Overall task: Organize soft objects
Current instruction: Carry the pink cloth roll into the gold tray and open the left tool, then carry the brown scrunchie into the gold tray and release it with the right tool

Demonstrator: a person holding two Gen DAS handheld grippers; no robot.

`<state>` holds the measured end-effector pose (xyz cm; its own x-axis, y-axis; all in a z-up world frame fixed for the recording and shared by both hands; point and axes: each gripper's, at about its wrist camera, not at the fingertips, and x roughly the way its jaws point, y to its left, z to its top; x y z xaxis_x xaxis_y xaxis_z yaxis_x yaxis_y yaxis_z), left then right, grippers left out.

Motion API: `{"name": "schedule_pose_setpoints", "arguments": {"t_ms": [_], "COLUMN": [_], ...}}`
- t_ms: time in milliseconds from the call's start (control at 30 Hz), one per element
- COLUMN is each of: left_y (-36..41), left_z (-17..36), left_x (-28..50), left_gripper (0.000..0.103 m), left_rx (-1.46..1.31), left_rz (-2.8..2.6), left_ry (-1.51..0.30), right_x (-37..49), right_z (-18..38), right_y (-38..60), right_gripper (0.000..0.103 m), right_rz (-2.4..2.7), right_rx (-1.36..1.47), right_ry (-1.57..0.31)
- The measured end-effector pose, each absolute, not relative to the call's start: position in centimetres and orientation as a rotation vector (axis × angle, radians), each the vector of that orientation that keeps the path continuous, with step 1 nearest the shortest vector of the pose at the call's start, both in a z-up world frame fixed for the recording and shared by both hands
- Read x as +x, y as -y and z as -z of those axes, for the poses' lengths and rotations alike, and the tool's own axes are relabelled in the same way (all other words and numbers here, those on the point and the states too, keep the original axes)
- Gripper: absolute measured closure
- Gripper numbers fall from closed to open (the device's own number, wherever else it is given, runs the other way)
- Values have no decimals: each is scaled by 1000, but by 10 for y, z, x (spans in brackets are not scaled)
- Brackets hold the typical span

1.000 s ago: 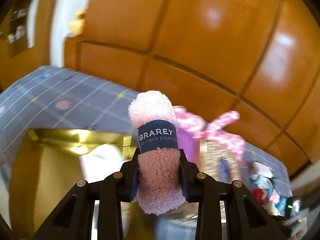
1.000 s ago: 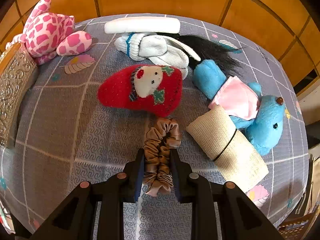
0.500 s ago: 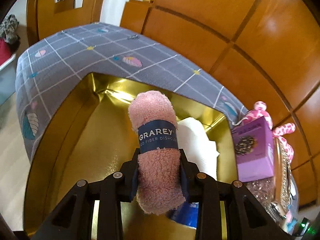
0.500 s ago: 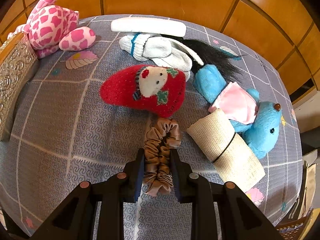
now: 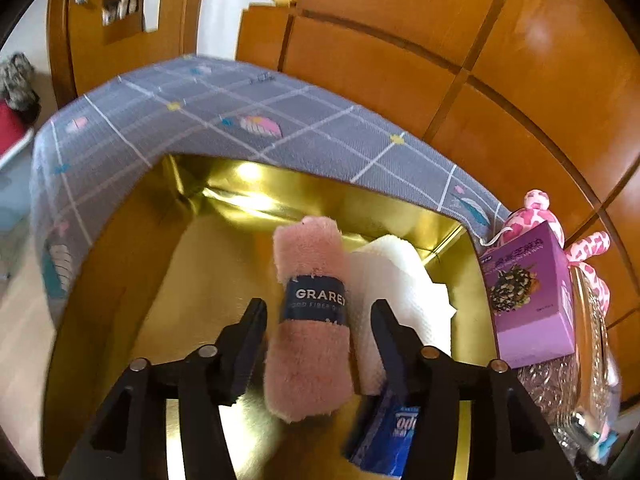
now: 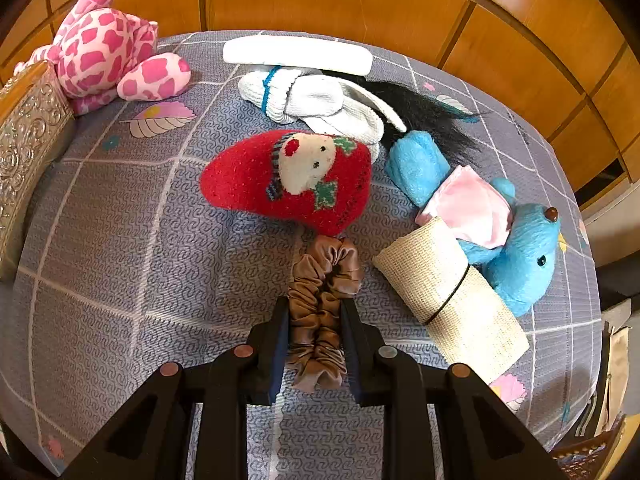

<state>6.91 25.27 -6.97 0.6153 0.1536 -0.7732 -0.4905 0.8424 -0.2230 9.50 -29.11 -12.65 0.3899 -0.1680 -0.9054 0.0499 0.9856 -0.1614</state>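
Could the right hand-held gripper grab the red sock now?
Probably not yet: the right hand-held gripper is shut on a brown scrunchie. The red sock lies uncovered just ahead, so dropping the scrunchie would free the way.

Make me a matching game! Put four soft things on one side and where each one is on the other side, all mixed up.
Things:
1. pink towel roll
2. brown scrunchie
3. blue plush bird
4. pink spotted plush

Places:
A. beside the silver embossed box
B. lying against the burlap roll
C. in the gold box
D. pinched in the right hand-held gripper

Pairs: 1-C, 2-D, 3-B, 4-A
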Motion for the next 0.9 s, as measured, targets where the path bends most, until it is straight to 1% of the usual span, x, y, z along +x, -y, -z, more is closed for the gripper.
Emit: {"name": "schedule_pose_setpoints", "arguments": {"t_ms": [67, 233, 333, 600, 900], "left_y": [-244, -221, -205, -173, -161], "left_z": [60, 37, 25, 11, 7], "left_x": [60, 43, 32, 14, 6], "left_gripper": [39, 38, 36, 33, 32], "left_rx": [-405, -351, -322, -254, -236], "left_rz": [-398, -354, -314, -244, -220], "left_ry": [-803, -741, -716, -693, -690], "right_x": [95, 95, 95, 96, 94], "right_z": [127, 127, 126, 123, 118], "right_y": [291, 290, 290, 291, 284], "right_gripper": [79, 79, 79, 80, 83], "right_rz": [138, 139, 141, 149, 117], "right_rx": [-115, -117, -117, -108, -34], "right_ry": [-1163, -1162, -1162, -1161, -1140]}}
